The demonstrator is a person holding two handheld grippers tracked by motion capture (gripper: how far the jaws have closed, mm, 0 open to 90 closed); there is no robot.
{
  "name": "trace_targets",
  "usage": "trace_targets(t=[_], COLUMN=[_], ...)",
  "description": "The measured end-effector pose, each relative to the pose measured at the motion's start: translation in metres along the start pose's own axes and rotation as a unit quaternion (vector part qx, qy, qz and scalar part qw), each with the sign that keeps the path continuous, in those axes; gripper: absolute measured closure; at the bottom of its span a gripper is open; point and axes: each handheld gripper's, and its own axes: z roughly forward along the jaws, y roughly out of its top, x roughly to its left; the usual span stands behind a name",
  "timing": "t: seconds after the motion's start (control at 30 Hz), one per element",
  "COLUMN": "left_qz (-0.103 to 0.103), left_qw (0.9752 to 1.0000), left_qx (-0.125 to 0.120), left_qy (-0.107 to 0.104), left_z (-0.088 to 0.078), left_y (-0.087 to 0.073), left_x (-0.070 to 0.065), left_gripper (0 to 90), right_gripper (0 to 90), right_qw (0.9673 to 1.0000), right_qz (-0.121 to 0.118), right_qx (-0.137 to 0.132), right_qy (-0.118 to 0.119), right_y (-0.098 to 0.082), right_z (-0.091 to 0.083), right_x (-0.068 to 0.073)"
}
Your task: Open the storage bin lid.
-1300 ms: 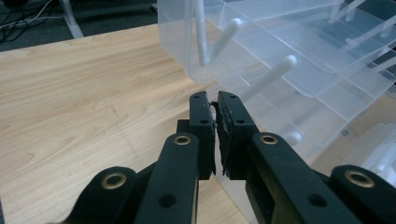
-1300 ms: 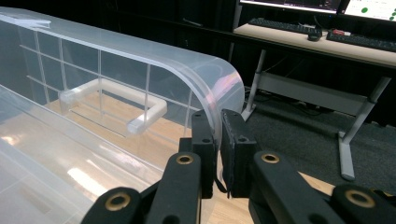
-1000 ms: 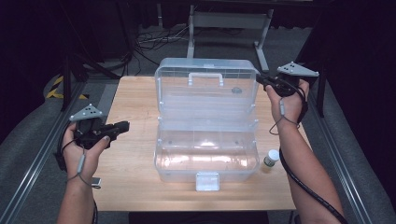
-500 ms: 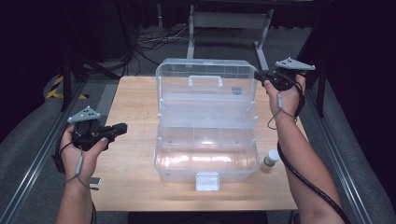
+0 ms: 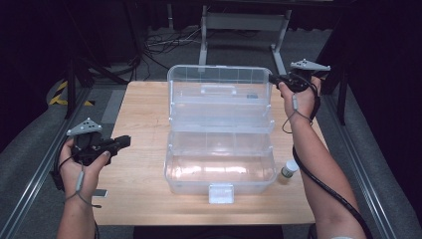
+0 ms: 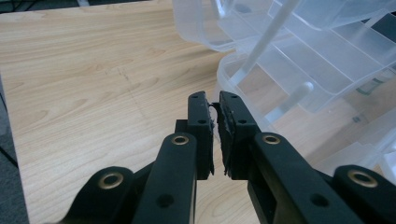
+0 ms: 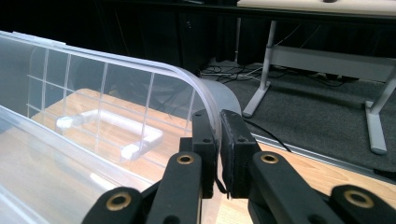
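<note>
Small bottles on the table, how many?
1. A small bottle stands on the table just right of the clear box's front corner. The box could hide others.

left gripper (image 5: pixel 122 142): black body, grey three-cornered plate on top, brass-ringed screw holes along both jaw arms.
right gripper (image 5: pixel 272 78): same black build, same grey plate.
cables: black, trailing behind each gripper.
forearms: bare, no sleeves.

The small bottle (image 5: pixel 288 169) beside the clear box (image 5: pixel 219 149) is too small to identify.
</note>
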Motion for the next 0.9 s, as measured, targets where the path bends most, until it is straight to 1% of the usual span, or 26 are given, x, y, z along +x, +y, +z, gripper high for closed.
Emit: trace_targets(t=[0.13,0.23,0.67,0.7,0.77,0.8,0.9], left_qz=[-0.002,-0.007,-0.011,-0.011,-0.011,-0.011,-0.01], left_qw=[1.0,1.0,0.9999,0.9999,0.9999,0.9999,0.9999], left_qx=[0.001,0.0,0.006,0.007,0.007,0.008,0.009], left_qy=[0.003,-0.001,0.003,0.004,0.003,0.003,0.002], left_z=[-0.002,-0.003,-0.003,-0.003,-0.003,-0.003,-0.002], left_y=[-0.003,-0.005,-0.008,-0.009,-0.009,-0.009,-0.008], left_x=[0.001,0.001,0.003,0.003,0.003,0.003,0.004], left_gripper=[83.5,82.0,82.5,82.6,82.5,82.5,82.5], right_gripper=[85.4,85.4,85.2,85.1,85.1,85.1,85.0], right_qw=[0.9999,0.9997,0.9991,0.9987,0.9986,0.9981,0.9979], right_qz=[0.012,0.023,0.035,0.041,0.044,0.05,0.053], right_qx=[0.002,0.005,0.021,0.023,0.024,0.027,0.03], right_qy=[0.005,0.011,0.014,0.018,0.02,0.023,0.022], right_y=[-0.001,-0.001,-0.003,-0.003,-0.004,-0.005,-0.006], right_z=[0.006,0.01,0.023,0.026,0.027,0.029,0.032], right_x=[-0.004,-0.007,-0.014,-0.016,-0.017,-0.02,-0.021])
